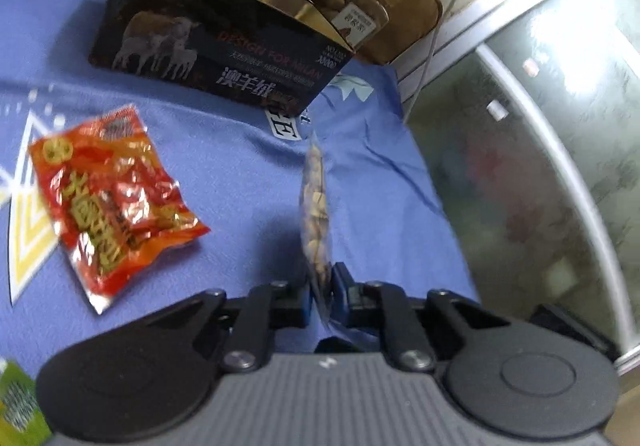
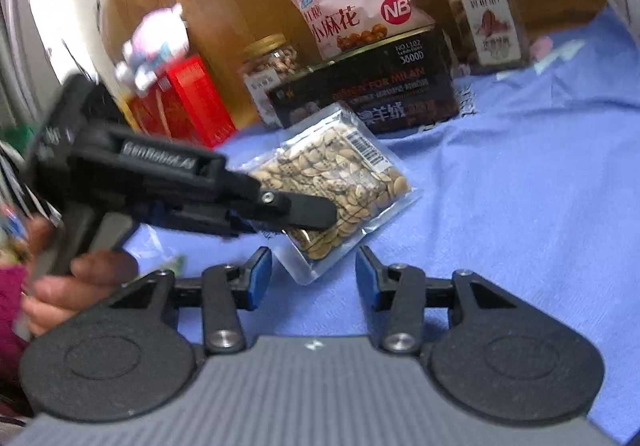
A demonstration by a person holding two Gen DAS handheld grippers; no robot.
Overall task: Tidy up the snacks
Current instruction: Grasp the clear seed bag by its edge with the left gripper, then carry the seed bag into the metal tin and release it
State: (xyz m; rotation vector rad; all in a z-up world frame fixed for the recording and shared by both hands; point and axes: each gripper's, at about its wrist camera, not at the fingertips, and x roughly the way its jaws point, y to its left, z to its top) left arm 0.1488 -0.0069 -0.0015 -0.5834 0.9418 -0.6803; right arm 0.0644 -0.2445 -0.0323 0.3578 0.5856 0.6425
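Note:
A clear bag of pale seeds (image 2: 352,173) hangs just above the blue cloth (image 2: 520,205). My left gripper (image 2: 320,215) reaches in from the left and is shut on the bag's lower edge. In the left wrist view the seed bag (image 1: 314,205) stands edge-on, pinched in the left gripper (image 1: 322,278). My right gripper (image 2: 314,270) is open, and the bag's bottom corner sits just ahead of its blue pads without touching them. A black box (image 2: 380,93) behind holds a pink snack bag (image 2: 360,5).
A red-orange snack packet (image 1: 108,197) lies on the cloth to the left and a green packet (image 1: 16,398) at the near corner. Two gold-lidded jars (image 2: 484,17) (image 2: 272,65) and a red box (image 2: 188,101) flank the black box (image 1: 224,45). A person's hand (image 2: 80,286) grips the left tool.

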